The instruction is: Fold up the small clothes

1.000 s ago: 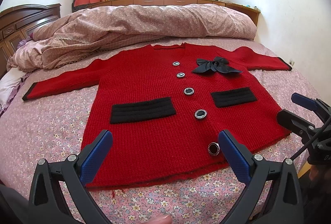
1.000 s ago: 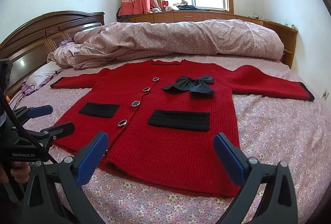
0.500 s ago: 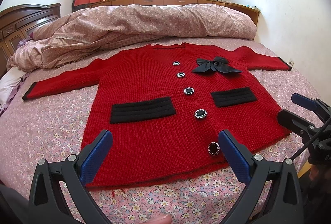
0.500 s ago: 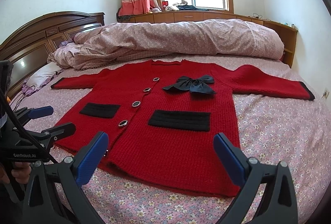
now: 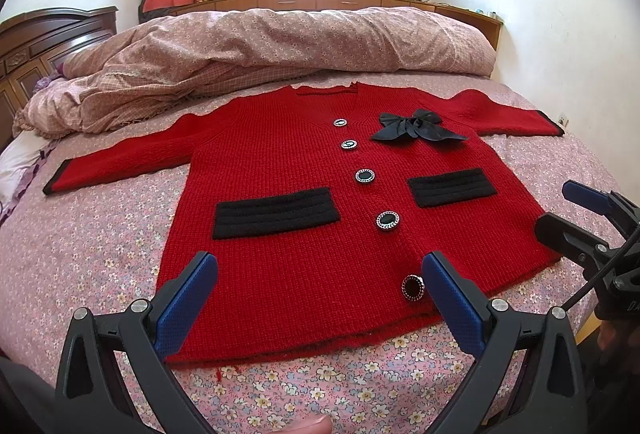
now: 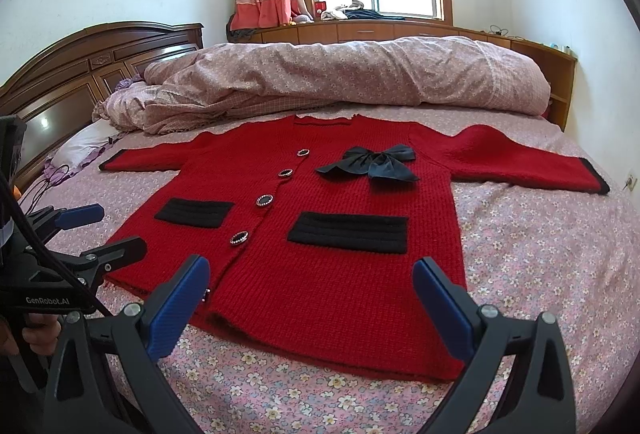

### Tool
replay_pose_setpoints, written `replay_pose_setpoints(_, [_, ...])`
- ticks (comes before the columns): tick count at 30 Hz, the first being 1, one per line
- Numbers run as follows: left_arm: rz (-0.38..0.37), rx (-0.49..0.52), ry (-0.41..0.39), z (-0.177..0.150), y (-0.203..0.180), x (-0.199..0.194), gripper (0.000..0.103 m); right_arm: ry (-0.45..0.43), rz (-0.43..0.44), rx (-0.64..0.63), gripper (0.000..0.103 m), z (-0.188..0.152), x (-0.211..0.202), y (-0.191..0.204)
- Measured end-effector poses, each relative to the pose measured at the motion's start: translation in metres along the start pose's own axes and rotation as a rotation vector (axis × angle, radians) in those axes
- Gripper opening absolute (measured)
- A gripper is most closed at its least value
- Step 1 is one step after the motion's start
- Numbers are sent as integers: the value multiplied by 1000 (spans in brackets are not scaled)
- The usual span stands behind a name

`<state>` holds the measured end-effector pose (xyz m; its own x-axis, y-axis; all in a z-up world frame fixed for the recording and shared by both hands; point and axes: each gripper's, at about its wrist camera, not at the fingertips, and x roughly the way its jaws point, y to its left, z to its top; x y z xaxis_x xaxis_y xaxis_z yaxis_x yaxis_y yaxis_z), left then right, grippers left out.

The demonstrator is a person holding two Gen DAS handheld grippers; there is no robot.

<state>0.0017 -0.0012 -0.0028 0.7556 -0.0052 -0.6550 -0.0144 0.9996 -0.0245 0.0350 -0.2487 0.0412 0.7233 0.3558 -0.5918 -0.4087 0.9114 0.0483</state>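
Note:
A small red knit cardigan (image 5: 304, 258) lies flat and buttoned on the bed, sleeves spread out, with two black pockets, black buttons and a black bow (image 5: 416, 125). It also shows in the right wrist view (image 6: 332, 274). My left gripper (image 5: 318, 286) is open and empty, hovering over the cardigan's near hem. My right gripper (image 6: 310, 292) is open and empty over the hem further right. The right gripper also shows in the left wrist view (image 5: 568, 209), and the left gripper in the right wrist view (image 6: 104, 230).
The bed has a pink floral sheet (image 5: 80, 254). A rolled floral duvet (image 5: 260, 49) lies behind the cardigan. A dark wooden headboard (image 6: 80, 73) stands at the left. A wooden window ledge (image 6: 380, 29) runs along the far wall.

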Motion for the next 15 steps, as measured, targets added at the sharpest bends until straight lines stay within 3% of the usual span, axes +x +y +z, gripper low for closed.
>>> replay_pose_setpoints(15, [-8, -3, 3, -1, 0, 1, 99, 2, 0, 1, 103, 0, 0, 1])
